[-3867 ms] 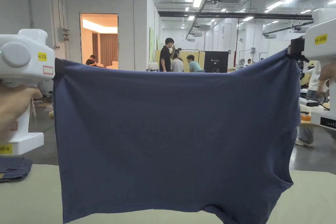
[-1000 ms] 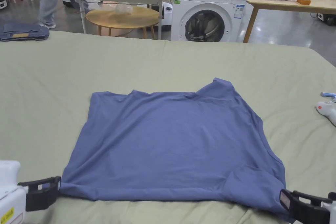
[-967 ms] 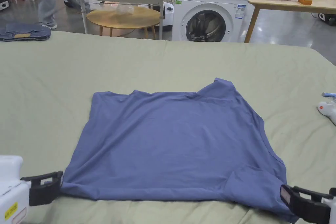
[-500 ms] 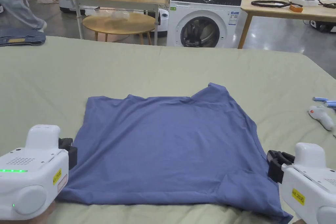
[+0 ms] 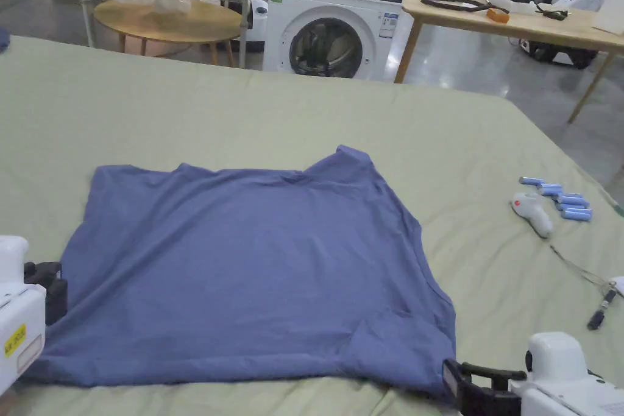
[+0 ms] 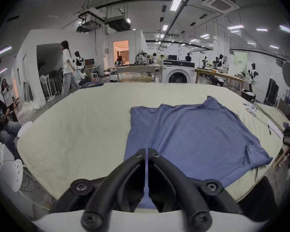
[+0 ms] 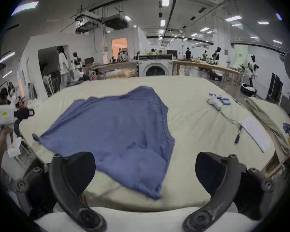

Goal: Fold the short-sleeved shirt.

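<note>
The blue short-sleeved shirt (image 5: 244, 265) lies spread flat on the green-covered table (image 5: 183, 112), with one sleeve folded in at the near right corner. My left gripper (image 5: 46, 289) hovers just off the shirt's left edge. In the left gripper view, this gripper (image 6: 146, 150) has its jaws together with no cloth pinched, and the shirt (image 6: 191, 131) lies beyond and beneath it. My right gripper (image 5: 466, 380) sits at the near right corner. Its jaws stand wide apart in the right gripper view (image 7: 145, 160), above the shirt (image 7: 115, 126), with nothing gripped.
Several blue batteries (image 5: 560, 195), a white handheld device (image 5: 533, 213) and a pen on a cord (image 5: 600, 310) lie on the table's right side. Beyond the far edge stand a washing machine (image 5: 332, 27), a round wooden table (image 5: 164, 18) and a long wooden table (image 5: 518, 24).
The shirt hung in the air from both grippers, then was laid on the table. Both grippers have let go of the near corners. The head camera has turned right.
</note>
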Demonstrator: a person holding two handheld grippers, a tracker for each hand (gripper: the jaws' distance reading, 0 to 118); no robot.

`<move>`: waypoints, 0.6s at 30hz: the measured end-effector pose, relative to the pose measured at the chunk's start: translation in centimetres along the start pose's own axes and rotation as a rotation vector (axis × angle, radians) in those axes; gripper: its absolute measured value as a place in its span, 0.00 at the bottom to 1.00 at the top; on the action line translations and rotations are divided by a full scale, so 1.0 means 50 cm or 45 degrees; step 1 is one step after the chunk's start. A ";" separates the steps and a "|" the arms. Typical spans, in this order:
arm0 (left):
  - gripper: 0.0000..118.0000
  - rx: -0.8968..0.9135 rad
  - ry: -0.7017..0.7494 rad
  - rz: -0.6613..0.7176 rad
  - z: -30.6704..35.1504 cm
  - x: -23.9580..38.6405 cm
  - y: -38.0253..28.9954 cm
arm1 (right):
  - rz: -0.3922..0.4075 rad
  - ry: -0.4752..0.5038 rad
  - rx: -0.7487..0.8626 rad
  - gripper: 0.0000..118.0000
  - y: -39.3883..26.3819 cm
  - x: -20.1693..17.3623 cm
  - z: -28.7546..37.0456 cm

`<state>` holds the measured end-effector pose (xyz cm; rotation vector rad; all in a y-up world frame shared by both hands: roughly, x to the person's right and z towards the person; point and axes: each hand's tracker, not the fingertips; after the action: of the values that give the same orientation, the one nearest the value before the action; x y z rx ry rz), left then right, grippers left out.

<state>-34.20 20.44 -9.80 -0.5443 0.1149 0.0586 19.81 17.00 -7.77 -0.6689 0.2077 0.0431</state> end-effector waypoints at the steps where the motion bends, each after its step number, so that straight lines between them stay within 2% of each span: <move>1: 0.00 -0.010 -0.004 -0.001 -0.003 0.001 -0.007 | 0.010 -0.006 -0.057 1.00 -0.023 0.005 -0.012; 4: 0.00 -0.044 -0.005 0.007 -0.007 0.008 -0.021 | 0.054 -0.009 -0.147 1.00 -0.074 0.005 -0.044; 9: 0.00 -0.069 -0.009 0.012 -0.004 0.010 -0.038 | 0.008 -0.017 -0.113 0.95 -0.092 -0.003 -0.068; 12: 0.00 -0.080 0.012 0.006 -0.001 0.003 -0.044 | 0.004 -0.011 -0.111 0.67 -0.092 -0.004 -0.086; 15: 0.00 -0.074 0.030 -0.002 0.005 -0.013 -0.054 | 0.018 -0.003 -0.094 0.13 -0.086 -0.011 -0.083; 16: 0.00 -0.057 0.035 -0.018 0.012 -0.020 -0.058 | 0.020 -0.001 -0.086 0.01 -0.084 -0.013 -0.079; 18: 0.01 -0.043 0.030 -0.037 0.021 -0.042 -0.061 | -0.036 0.049 -0.034 0.01 -0.072 -0.006 -0.064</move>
<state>-35.93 18.35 -7.07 -0.5803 0.1295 0.0260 19.31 12.19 -7.93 -0.6994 0.2352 0.0056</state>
